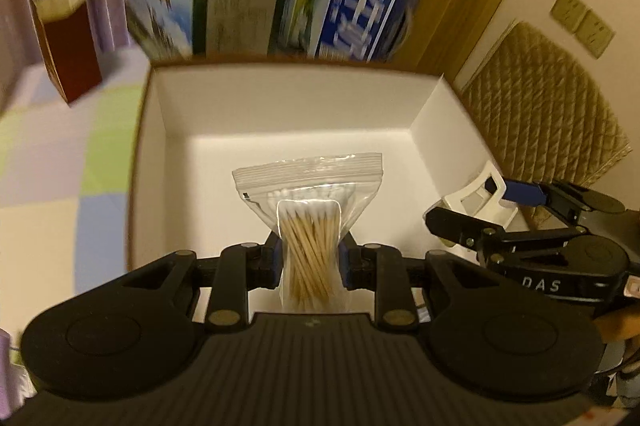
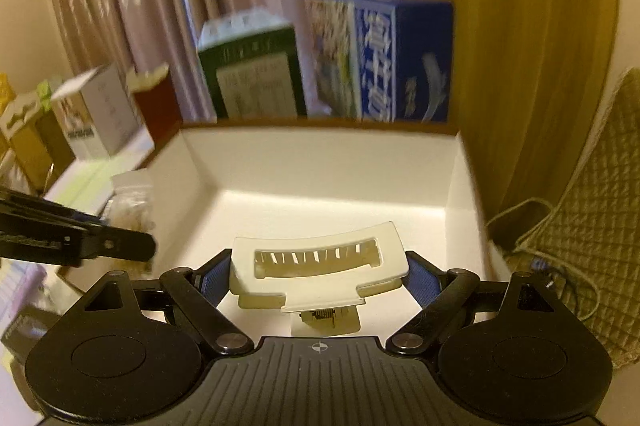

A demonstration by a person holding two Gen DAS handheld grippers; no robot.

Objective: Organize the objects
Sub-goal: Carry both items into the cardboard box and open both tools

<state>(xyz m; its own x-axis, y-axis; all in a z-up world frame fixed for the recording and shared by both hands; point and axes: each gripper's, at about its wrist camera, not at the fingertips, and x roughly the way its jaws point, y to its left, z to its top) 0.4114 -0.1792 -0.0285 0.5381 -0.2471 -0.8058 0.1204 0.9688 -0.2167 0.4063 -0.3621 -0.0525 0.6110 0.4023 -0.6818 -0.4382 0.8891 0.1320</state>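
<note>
Holding two items over one container, we list: left gripper [image 1: 310,260], fingers pressed together on a clear zip bag of cotton swabs [image 1: 310,222], pinched at its waist so the bag stands upright above the near edge of the open white box [image 1: 436,130]; right gripper [image 2: 320,276], blue pads clamped on the ends of a white hair clip [image 2: 320,262], the clip lying crosswise above the near part of the box floor; from the left wrist view we see the same clip at the box's right rim, beside the bag and apart from it; box interior white, brown-edged rim, floor bare ahead of both grippers as far as the back wall, side walls well apart from either load; behind the back wall, upright and near its edge, a green carton [image 2: 252,74] and a blue carton [image 2: 384,62]; to the left, a red-brown carton [image 1: 66,46] on a pastel checked cloth [image 1: 48,178], near the box's left rim; to the right, a quilted tan cushion [image 1: 544,98] just outside the rim; further small cartons stand blurred at far left in the right wrist view.
</note>
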